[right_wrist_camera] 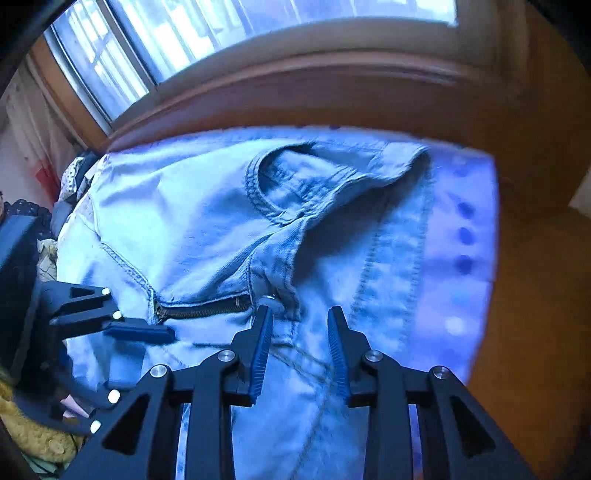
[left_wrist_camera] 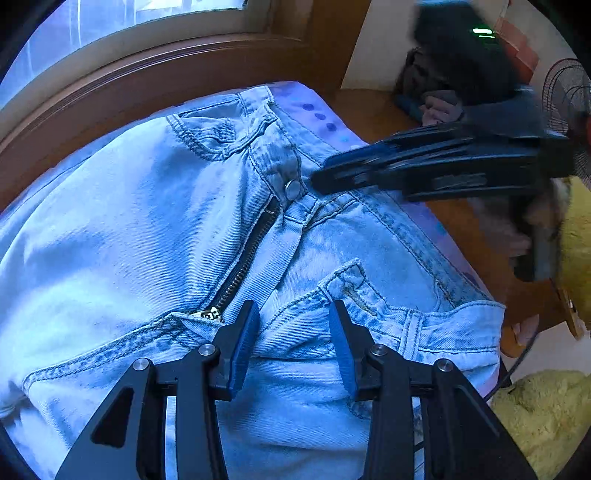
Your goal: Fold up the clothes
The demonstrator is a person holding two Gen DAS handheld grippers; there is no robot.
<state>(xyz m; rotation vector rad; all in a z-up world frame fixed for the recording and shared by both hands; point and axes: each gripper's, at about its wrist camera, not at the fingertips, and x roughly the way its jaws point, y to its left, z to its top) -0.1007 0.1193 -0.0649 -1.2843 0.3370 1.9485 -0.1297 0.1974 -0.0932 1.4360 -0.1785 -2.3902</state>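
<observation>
Both hand-held grippers, left (left_wrist_camera: 293,314) and right (right_wrist_camera: 300,317), jaws parted and empty, poised over spread jeans (left_wrist_camera: 129,221) near the unzipped fly (left_wrist_camera: 243,258), apparently for a fold.

Wooden tabletop (right_wrist_camera: 535,295) below window (right_wrist_camera: 258,33); pale dotted cloth (right_wrist_camera: 458,258) spread on it, light denim jeans (left_wrist_camera: 147,229) laid flat over cloth, zip open.
</observation>
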